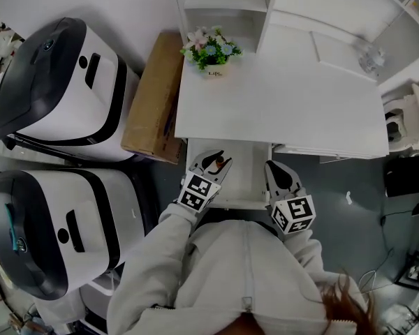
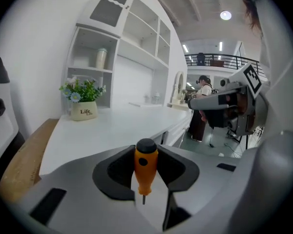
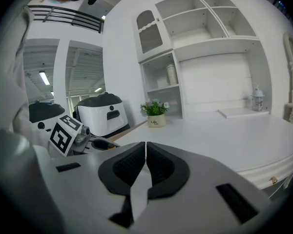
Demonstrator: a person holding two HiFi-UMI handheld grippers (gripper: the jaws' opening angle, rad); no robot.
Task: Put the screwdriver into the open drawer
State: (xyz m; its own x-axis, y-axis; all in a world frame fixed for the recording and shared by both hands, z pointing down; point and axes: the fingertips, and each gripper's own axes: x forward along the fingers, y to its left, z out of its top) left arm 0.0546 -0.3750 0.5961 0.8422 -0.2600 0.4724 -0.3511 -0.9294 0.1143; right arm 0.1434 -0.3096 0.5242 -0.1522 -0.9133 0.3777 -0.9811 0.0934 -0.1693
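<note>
This is looking like a lab hall dressed as a home corner. Ahead of the left claw (image 1: 220, 160), a white desk (image 1: 279, 103) with a shelf unit (image 2: 132, 48) is carrying a flower pot (image 1: 211, 56). To its left, bulky white-and-black machines (image 1: 63, 82) are standing (a cardboard box (image 1: 153, 96) between). To its right, a railed mezzanine (image 2: 219, 60) is showing under ceiling lights (image 2: 225, 15).

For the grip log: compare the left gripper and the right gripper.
The left gripper is shut on an orange screwdriver, black cap up; the right gripper holds nothing. The left gripper's jaws are held apart by the handle; the right gripper's jaws meet. Both hover at the open drawer.
</note>
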